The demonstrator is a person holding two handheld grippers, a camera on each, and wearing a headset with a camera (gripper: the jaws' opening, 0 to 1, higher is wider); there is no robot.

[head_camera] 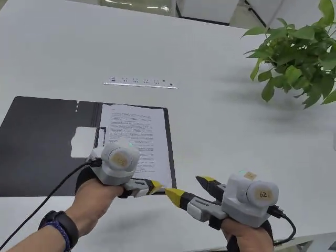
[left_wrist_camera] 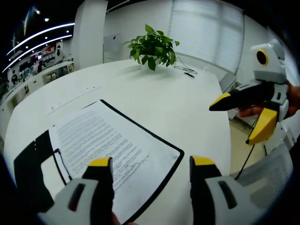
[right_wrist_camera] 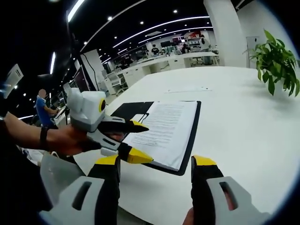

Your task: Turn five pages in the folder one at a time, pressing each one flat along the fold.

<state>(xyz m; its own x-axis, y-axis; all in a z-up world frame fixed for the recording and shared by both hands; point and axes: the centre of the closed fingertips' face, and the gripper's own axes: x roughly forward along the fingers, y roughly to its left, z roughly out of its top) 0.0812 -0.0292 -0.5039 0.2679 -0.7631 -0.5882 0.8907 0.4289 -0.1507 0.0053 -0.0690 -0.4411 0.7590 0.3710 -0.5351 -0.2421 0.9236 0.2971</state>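
Note:
A black folder (head_camera: pixel 37 142) lies open on the white table, with a printed page (head_camera: pixel 136 136) on its right half. My left gripper (head_camera: pixel 152 185) hovers open over the page's near right corner; in its own view the jaws straddle the page (left_wrist_camera: pixel 108 145) and the folder's edge without touching. My right gripper (head_camera: pixel 189 187) is open just right of the folder, its tips close to the left one's and nothing between them. From the right gripper view, the left gripper (right_wrist_camera: pixel 139 140) stands in front of the page (right_wrist_camera: pixel 164 126). The right gripper (left_wrist_camera: pixel 234 122) enters the left gripper view at the right.
A potted green plant (head_camera: pixel 299 58) stands at the far right of the table. A flush socket strip (head_camera: pixel 139 82) sits beyond the folder. The table's near edge runs just under my hands. A cable trails from each gripper.

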